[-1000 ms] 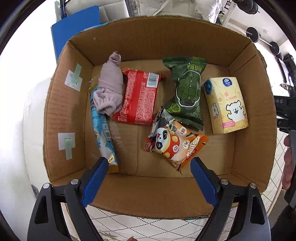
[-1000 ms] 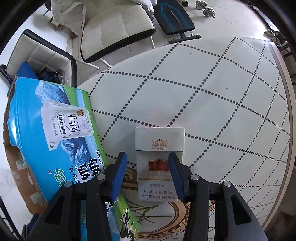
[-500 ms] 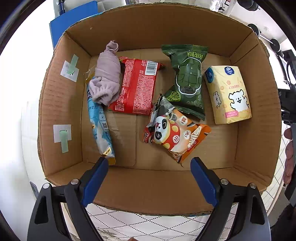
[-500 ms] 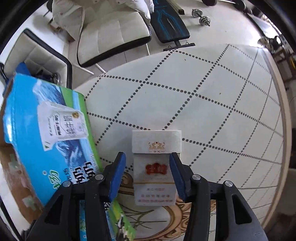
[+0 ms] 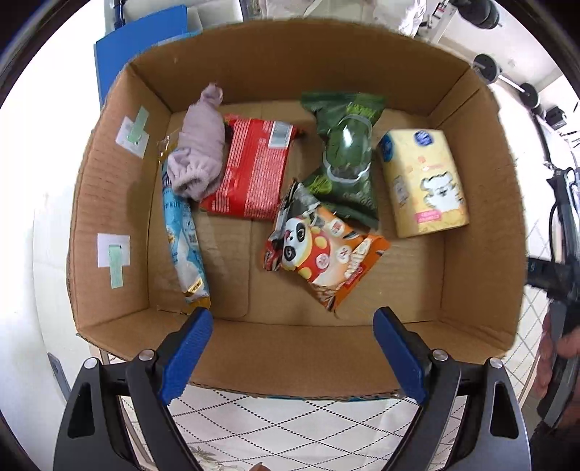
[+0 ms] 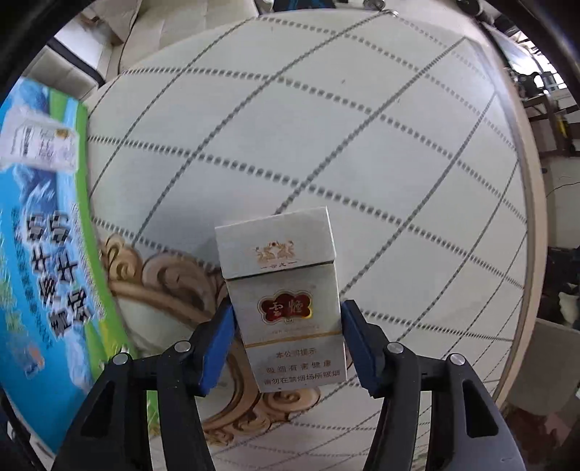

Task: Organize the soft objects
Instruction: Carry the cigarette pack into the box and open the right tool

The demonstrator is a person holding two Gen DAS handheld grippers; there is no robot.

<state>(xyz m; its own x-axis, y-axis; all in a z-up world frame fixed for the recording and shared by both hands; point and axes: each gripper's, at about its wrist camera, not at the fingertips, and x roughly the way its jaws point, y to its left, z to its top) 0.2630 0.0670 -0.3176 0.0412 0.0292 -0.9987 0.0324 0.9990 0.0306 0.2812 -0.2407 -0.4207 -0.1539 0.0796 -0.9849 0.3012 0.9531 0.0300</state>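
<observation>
My left gripper (image 5: 291, 353) is open and empty, above the near wall of an open cardboard box (image 5: 301, 347). Inside lie a lilac cloth (image 5: 201, 159), a red packet (image 5: 253, 174), a green snack bag (image 5: 346, 159), a yellow tissue pack (image 5: 424, 181), an orange panda bag (image 5: 326, 250) and a long blue wrapper (image 5: 183, 239). My right gripper (image 6: 286, 344) is shut on a white cigarette pack (image 6: 286, 300), held above the round table (image 6: 326, 126).
The box's blue-green printed outer side (image 6: 40, 232) stands at the left of the right wrist view. The table's rim (image 6: 533, 217) curves along the right. A chair (image 6: 156, 32) and dumbbells (image 5: 507, 79) stand on the floor beyond.
My right gripper has lifted the cigarette pack off the table and swung right, away from the box. My left gripper has shifted slightly over the box, still open.
</observation>
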